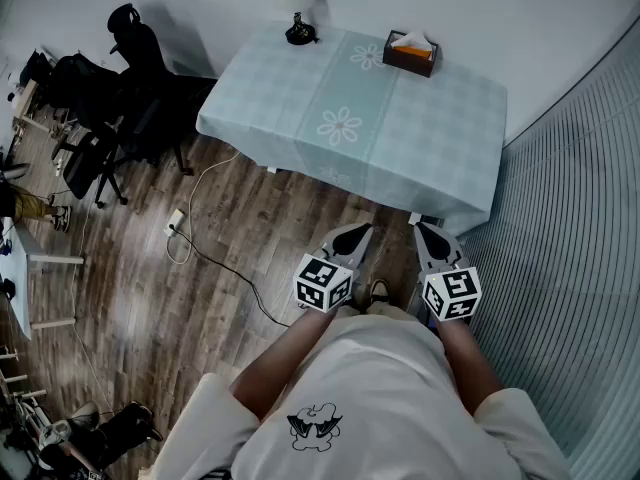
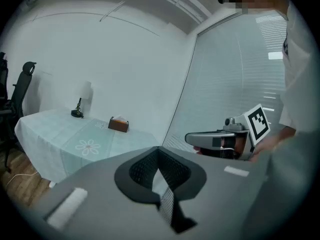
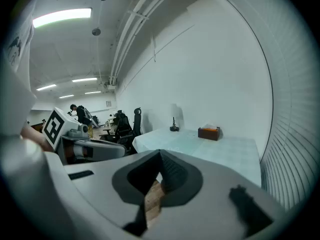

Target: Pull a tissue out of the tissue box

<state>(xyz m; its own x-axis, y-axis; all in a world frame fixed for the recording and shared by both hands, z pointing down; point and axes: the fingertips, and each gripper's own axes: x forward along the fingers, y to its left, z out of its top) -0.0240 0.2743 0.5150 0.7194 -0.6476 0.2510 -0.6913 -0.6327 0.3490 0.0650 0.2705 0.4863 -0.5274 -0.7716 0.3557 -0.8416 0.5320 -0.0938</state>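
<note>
Nothing done yet. I stood short of the counter (image 1: 300, 108). The tissue box (image 1: 410, 58) sat at its far side, tissue (image 1: 413, 41) untouched. My left tongs (image 1: 357, 231) and right tongs (image 1: 426, 231) were both closed, empty.

Can't make out the tissue (image 1: 413, 40) in the box (image 1: 410, 56): too small in every view. From the head view, can't see either hand, tucked under left gripper (image 1: 366, 230) and right gripper (image 1: 420, 228). Can't see table legs under the cloth (image 1: 350, 118). Lose lamp (image 1: 296, 3) top at upper edge; lose a leg (image 1: 30, 206) and desk (image 1: 25, 268) at left edge.
</note>
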